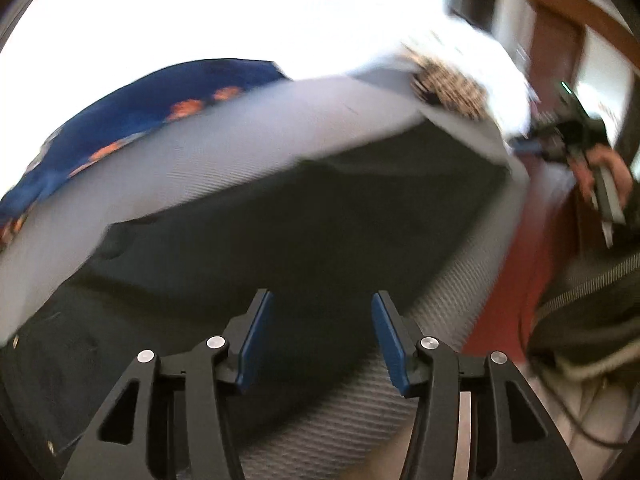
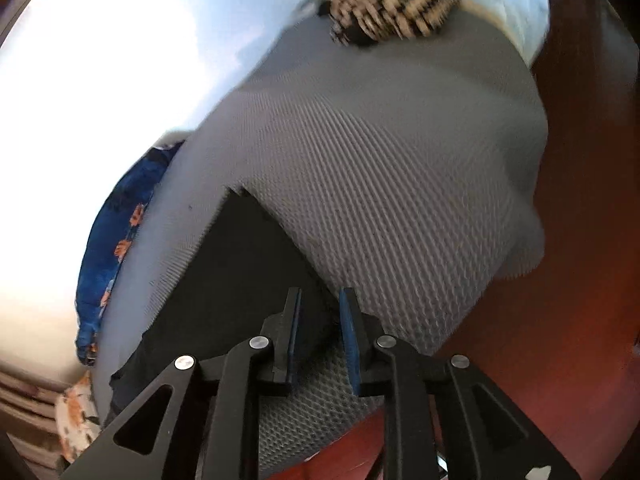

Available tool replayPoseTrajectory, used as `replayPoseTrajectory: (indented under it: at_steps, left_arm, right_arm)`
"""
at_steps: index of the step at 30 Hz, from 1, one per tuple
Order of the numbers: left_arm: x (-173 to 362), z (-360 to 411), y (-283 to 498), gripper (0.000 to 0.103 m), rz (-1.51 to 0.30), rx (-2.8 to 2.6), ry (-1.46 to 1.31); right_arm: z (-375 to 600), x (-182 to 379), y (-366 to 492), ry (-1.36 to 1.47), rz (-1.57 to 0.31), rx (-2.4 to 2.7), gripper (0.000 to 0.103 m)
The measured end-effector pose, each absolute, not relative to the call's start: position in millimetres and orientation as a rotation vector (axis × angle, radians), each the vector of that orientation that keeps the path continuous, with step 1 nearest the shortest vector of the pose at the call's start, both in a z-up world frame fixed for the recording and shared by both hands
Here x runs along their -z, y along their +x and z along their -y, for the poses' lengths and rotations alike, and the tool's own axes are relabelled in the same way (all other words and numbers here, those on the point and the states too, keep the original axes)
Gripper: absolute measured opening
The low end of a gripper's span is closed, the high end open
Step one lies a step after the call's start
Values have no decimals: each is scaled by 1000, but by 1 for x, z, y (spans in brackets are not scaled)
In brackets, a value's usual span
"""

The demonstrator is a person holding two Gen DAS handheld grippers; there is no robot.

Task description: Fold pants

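Dark pants [image 1: 288,232] lie spread on a grey textured mattress [image 1: 224,148]. They also show in the right wrist view [image 2: 240,264] as a dark cloth on the mattress [image 2: 380,184]. My left gripper [image 1: 322,308] is open and empty just above the pants. My right gripper [image 2: 320,304] is open with a narrow gap, empty, over the pants' edge near the mattress side. The right gripper [image 1: 560,140] and the hand that holds it also show at the right of the left wrist view. Both views are blurred.
A blue cloth with orange flowers [image 1: 132,120] lies at the far side of the mattress, also in the right wrist view [image 2: 116,240]. A black-and-cream patterned item [image 2: 396,4] and white bedding [image 1: 472,64] sit at the mattress end. Red-brown floor [image 2: 568,280] lies beside the bed.
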State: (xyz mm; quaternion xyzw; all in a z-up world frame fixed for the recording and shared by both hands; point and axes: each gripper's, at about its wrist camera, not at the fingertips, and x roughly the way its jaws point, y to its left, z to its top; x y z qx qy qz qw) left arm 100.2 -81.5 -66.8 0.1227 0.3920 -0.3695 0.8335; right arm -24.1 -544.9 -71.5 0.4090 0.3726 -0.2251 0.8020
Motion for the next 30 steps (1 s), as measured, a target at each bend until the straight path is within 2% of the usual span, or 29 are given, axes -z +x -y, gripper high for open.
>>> replayPoseTrajectory:
  at_steps: [3,8,16,21,29,30]
  left_arm:
    - [63,54,122,53,-834,661,198]
    - [65,7,150,53,-832,441,143]
    - [76,-50,168,53,-835,276,105]
    - [86,-87,177,53,-842,206,74]
    - [107,-138,189,53,-869,118,-2]
    - [109,-144,189,53,-874,109,-10]
  right_arm:
    - [526,47,3,802,-788,388,27]
    - [439,33,89,660,-881,45,29]
    - [258,59,229,441,-1119,-489,33]
    - [179,86,285,346,-1209,-654,43]
    - [120,136,336,218,-1333,-687,42]
    - [121,139,338,231,-1344,-690,23]
